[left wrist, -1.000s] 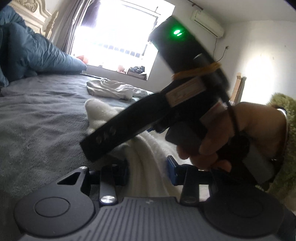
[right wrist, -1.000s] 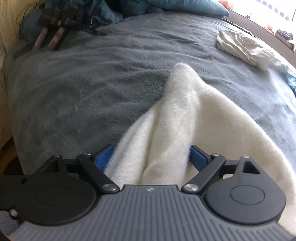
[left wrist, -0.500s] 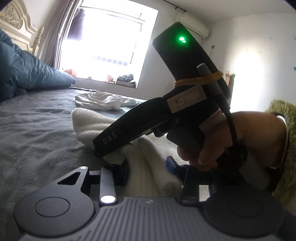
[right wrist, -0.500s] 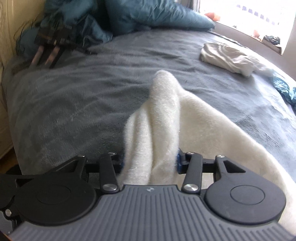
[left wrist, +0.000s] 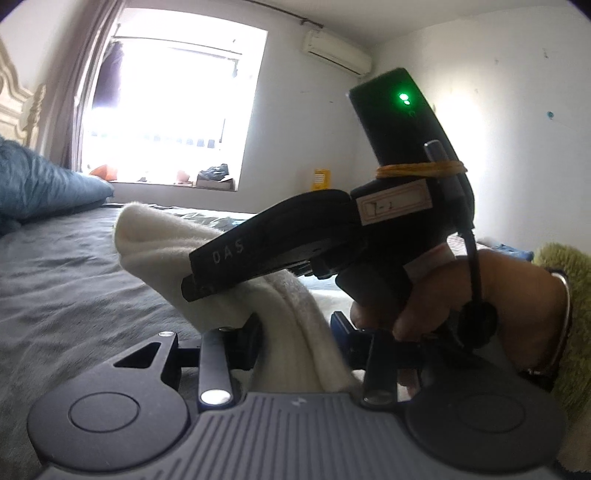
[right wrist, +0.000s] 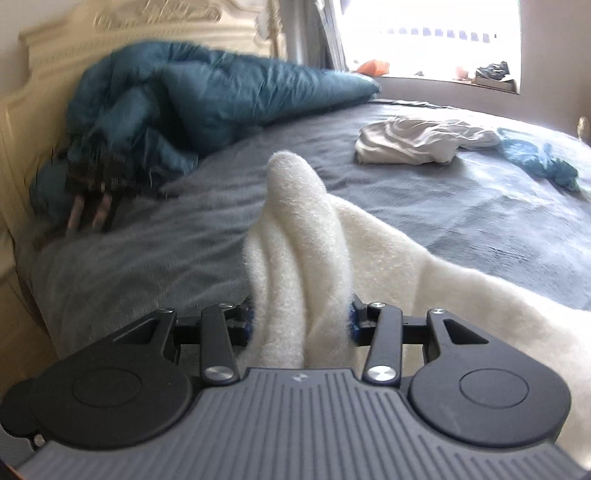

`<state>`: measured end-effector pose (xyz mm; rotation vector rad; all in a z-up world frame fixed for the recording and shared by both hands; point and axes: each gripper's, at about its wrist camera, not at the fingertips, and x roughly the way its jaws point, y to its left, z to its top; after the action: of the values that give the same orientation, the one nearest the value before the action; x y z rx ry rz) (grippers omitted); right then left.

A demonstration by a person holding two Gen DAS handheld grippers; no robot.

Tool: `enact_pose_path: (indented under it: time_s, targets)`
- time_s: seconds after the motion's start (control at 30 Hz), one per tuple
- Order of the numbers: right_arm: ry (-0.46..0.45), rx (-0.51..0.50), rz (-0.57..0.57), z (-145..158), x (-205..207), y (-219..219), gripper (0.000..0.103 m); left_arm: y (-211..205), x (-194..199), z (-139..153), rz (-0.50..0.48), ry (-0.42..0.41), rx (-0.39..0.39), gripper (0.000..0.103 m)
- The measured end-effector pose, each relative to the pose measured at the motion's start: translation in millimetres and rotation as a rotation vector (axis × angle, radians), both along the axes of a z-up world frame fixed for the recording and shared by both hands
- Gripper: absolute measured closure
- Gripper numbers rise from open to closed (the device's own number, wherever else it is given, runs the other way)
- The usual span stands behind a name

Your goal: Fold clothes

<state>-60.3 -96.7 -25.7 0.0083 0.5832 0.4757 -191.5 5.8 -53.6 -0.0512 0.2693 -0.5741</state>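
Both grippers are clamped on bunched folds of the fluffy white garment [right wrist: 295, 258]: the left gripper [left wrist: 295, 332] beside the right gripper [right wrist: 299, 325], whose jaws have closed on it. The garment trails over a grey bedspread [right wrist: 443, 206], near a white shirt [right wrist: 417, 142], a teal duvet [right wrist: 207, 92] and a carved headboard [right wrist: 55, 66]. Beyond stand a bright window [left wrist: 173, 110] and wall air conditioner [left wrist: 336, 51]; the right gripper's side reads "DAS", its paper label "7-1".

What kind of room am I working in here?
A bedroom, it looks like: a bed with a carved headboard, a rumpled blue duvet by it, and an air conditioner high on the wall beside the window.
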Motion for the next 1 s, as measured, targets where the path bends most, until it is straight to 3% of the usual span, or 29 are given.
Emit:
enact_pose_path:
  time_s: [0.4,0.6,1.0]
  targets:
    - [-0.002,0.301,-0.119,-4.5,-19.3,-76.4,0.062,-38.7,-4.4,11.4,-0.102,-0.016,0.062,0.064]
    - [0.005,0.379,-0.163,-11.6,-26.3,-104.5,0.062,-60.7,-4.8,14.3,-0.157,-0.01,0.103,0.064]
    - [0.033,0.669,-0.23,-41.8,-41.1,-169.7,0.064,-95.6,-4.3,9.7,-0.271,0.022,0.12,0.062]
